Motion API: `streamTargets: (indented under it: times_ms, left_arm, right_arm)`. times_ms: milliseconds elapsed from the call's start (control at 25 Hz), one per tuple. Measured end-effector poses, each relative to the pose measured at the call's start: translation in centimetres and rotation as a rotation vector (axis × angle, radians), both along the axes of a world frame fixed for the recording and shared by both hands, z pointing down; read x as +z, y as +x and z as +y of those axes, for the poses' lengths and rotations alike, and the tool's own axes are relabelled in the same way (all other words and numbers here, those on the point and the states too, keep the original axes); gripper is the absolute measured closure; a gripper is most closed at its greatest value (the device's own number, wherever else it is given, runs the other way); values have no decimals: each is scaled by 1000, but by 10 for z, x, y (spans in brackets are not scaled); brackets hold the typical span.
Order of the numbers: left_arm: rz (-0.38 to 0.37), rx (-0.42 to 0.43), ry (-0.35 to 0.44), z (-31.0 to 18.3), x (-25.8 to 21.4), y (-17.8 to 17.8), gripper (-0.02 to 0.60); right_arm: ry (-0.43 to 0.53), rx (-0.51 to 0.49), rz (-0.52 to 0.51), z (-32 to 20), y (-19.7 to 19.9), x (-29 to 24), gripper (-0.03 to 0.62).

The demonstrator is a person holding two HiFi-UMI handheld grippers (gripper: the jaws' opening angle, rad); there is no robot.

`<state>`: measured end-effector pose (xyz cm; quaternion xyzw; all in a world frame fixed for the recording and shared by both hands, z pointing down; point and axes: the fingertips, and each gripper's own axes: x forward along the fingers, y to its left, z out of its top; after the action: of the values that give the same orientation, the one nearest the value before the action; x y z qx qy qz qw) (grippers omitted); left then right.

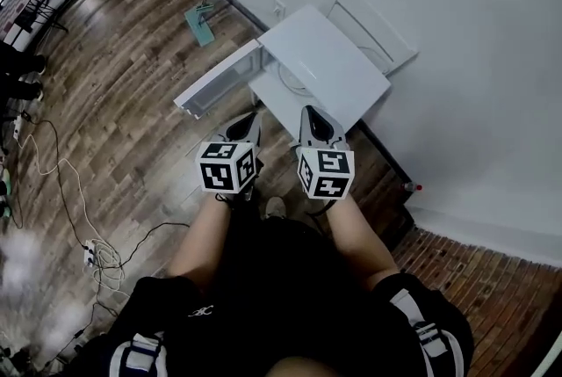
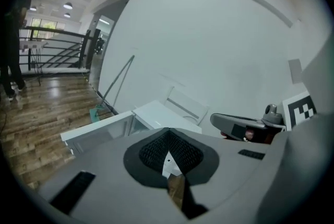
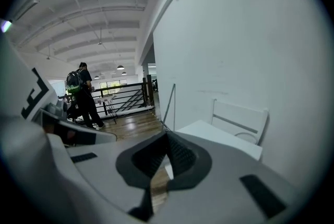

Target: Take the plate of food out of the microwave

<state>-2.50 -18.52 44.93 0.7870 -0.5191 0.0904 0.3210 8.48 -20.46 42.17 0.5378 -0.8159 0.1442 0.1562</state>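
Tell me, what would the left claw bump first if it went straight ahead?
Probably the white microwave, near its open door; the shut left claw points there, though depth is unclear.

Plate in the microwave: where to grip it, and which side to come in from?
Grip the plate by its near rim. That curved edge is all that shows under the microwave top. Come in level through the front opening. The door stands swung out on the left, so approach straight on or slightly from the right.
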Motion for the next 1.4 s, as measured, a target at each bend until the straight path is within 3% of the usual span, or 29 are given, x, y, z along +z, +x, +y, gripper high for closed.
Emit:
streamTargets:
  times_ms: [360, 760, 880, 1000, 1040, 1080, 1240, 1400]
  left_arm:
    - [16, 145, -132, -38, 94, 12, 589]
    - [95, 216, -262, -101, 222, 54, 589]
    - [129, 193, -280, -123, 257, 60, 589]
    - [210, 146, -322, -143, 290, 63, 589]
    - [251, 126, -338, -150, 301, 63, 545]
    - [297, 104, -357, -158, 312, 64, 449]
    - [436, -16, -445, -189, 353, 61, 426]
    - [455, -80, -502, -213, 389, 63, 351]
  right_arm:
    - [-75, 65, 51, -20, -2, 58, 582]
    - [-188, 197, 95, -39, 38, 148, 582]
    - [-223, 214, 106, -43, 42, 180, 580]
    - [-266, 223, 116, -39, 44, 204, 582]
    - [-276, 223, 120, -38, 44, 210, 580]
    - [-286, 224, 125, -37, 44, 216, 580]
    - [-326, 231, 137, -31, 46, 232, 580]
    - [-359, 231, 150, -24, 48, 243, 582]
